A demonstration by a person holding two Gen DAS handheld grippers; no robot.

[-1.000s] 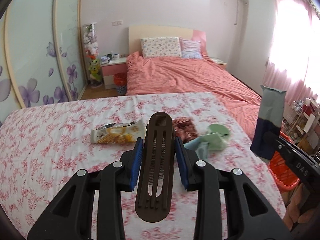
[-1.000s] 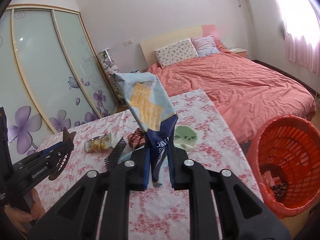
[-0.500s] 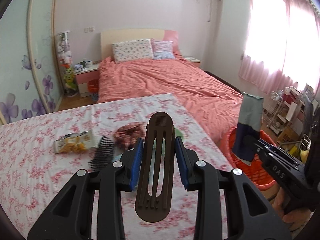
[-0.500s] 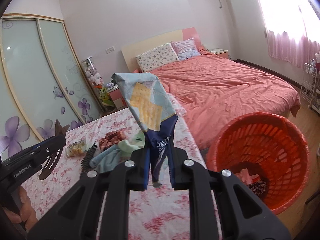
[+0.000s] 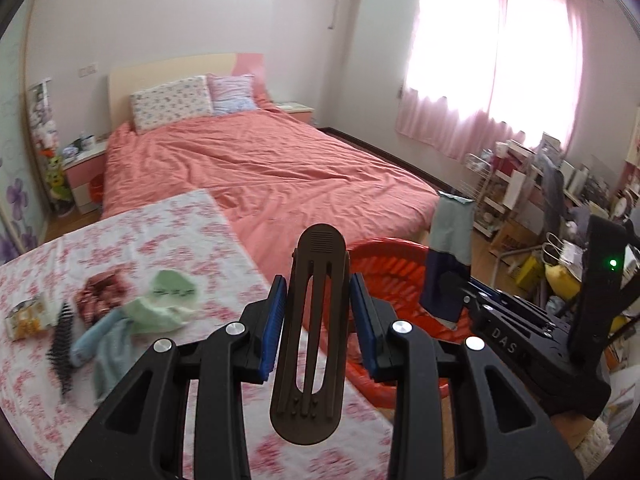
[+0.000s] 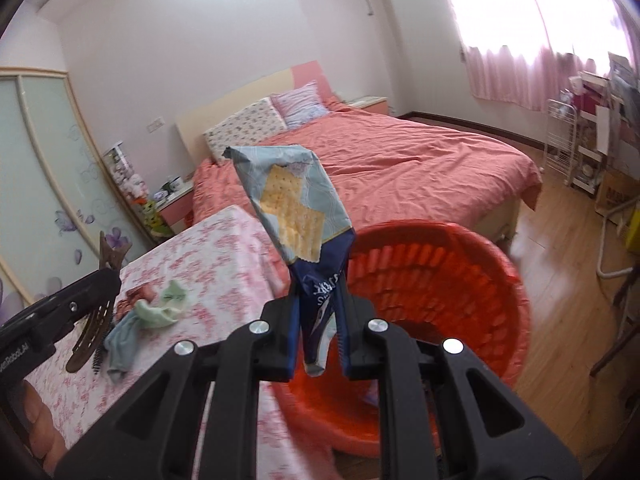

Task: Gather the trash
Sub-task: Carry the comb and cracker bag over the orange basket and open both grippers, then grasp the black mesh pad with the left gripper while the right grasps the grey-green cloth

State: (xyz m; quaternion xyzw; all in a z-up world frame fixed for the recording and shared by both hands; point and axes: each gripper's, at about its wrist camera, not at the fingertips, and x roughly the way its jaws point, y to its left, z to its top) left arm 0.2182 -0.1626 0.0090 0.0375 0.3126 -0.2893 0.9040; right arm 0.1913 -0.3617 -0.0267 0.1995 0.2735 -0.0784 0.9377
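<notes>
Your right gripper (image 6: 318,334) is clamped on the blue lower end of a cracker wrapper (image 6: 290,200), which stands up out of the pads with its pale printed top tilted toward the bed (image 6: 400,160). Your left gripper (image 5: 318,320) is closed narrow on a dark brown hair clip (image 5: 310,340), the clip standing lengthwise between the blue pads (image 5: 273,320) and reaching past them at both ends.

A second ago both cameras faced the flowered tablecloth (image 5: 160,240) and the sliding wardrobe doors; now both have swung toward the window side. The orange basket (image 6: 460,280), which sat low at the right edge of the right wrist view, now fills the middle of it, directly behind and under the wrapper. In the left wrist view the basket (image 5: 384,264) has come from the far right edge to just behind the clip, and the wrapper (image 5: 450,240) in your right gripper (image 5: 452,300) hangs over its rim.

The things on the cloth have slid to the left of the left wrist view: the green cloth (image 5: 168,300), the blue cloth (image 5: 104,344), the black comb (image 5: 62,336), the red scrunchie (image 5: 100,292) and a yellow snack packet (image 5: 24,316) at the far edge. Both grips look the same as before.
</notes>
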